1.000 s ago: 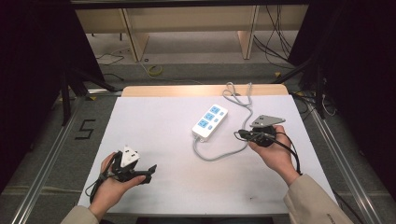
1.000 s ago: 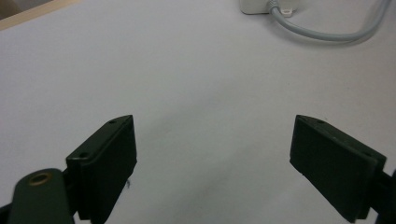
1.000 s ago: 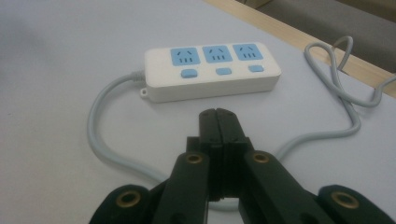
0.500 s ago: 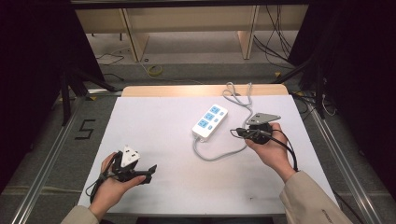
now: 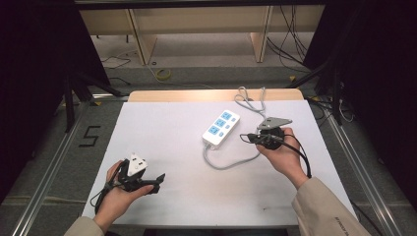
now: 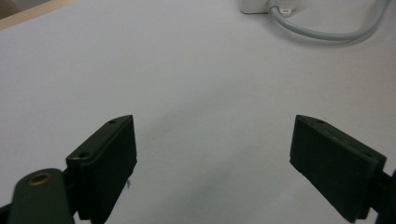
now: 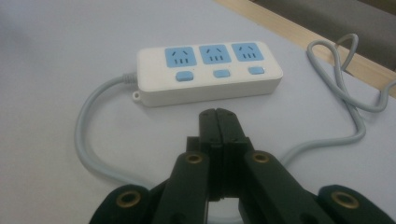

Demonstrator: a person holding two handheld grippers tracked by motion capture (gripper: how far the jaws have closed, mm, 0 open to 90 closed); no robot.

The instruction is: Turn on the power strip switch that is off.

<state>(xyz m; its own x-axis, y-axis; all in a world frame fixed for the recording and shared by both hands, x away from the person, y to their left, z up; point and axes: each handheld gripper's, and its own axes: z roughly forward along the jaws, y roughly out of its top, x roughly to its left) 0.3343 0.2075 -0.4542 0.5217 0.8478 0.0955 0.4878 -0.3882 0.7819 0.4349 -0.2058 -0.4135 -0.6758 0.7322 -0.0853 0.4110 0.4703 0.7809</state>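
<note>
A white power strip (image 5: pixel 221 128) with three blue sockets lies right of the table's middle, and its grey cable (image 5: pixel 231 164) loops toward me. The strip's other cable stretch (image 5: pixel 248 98) curls off at the far edge. My right gripper (image 5: pixel 244 137) hovers just right of the strip and points at it. In the right gripper view its jaws (image 7: pixel 217 112) are pressed together with nothing between them, a short way from the power strip (image 7: pixel 210 74). My left gripper (image 5: pixel 158 181) rests at the near left. Its jaws (image 6: pixel 213 120) stand wide apart over bare table.
The white table top (image 5: pixel 167 128) has a wooden strip (image 5: pixel 196 95) along its far edge. Metal rails (image 5: pixel 44 172) run along both sides, and shelving legs and loose cables stand on the floor beyond. A corner of the strip (image 6: pixel 254 5) and its cable (image 6: pixel 327 33) lie far ahead of the left jaws.
My right gripper has crept slightly left, nearer the power strip. The left hand and the strip have not moved.
</note>
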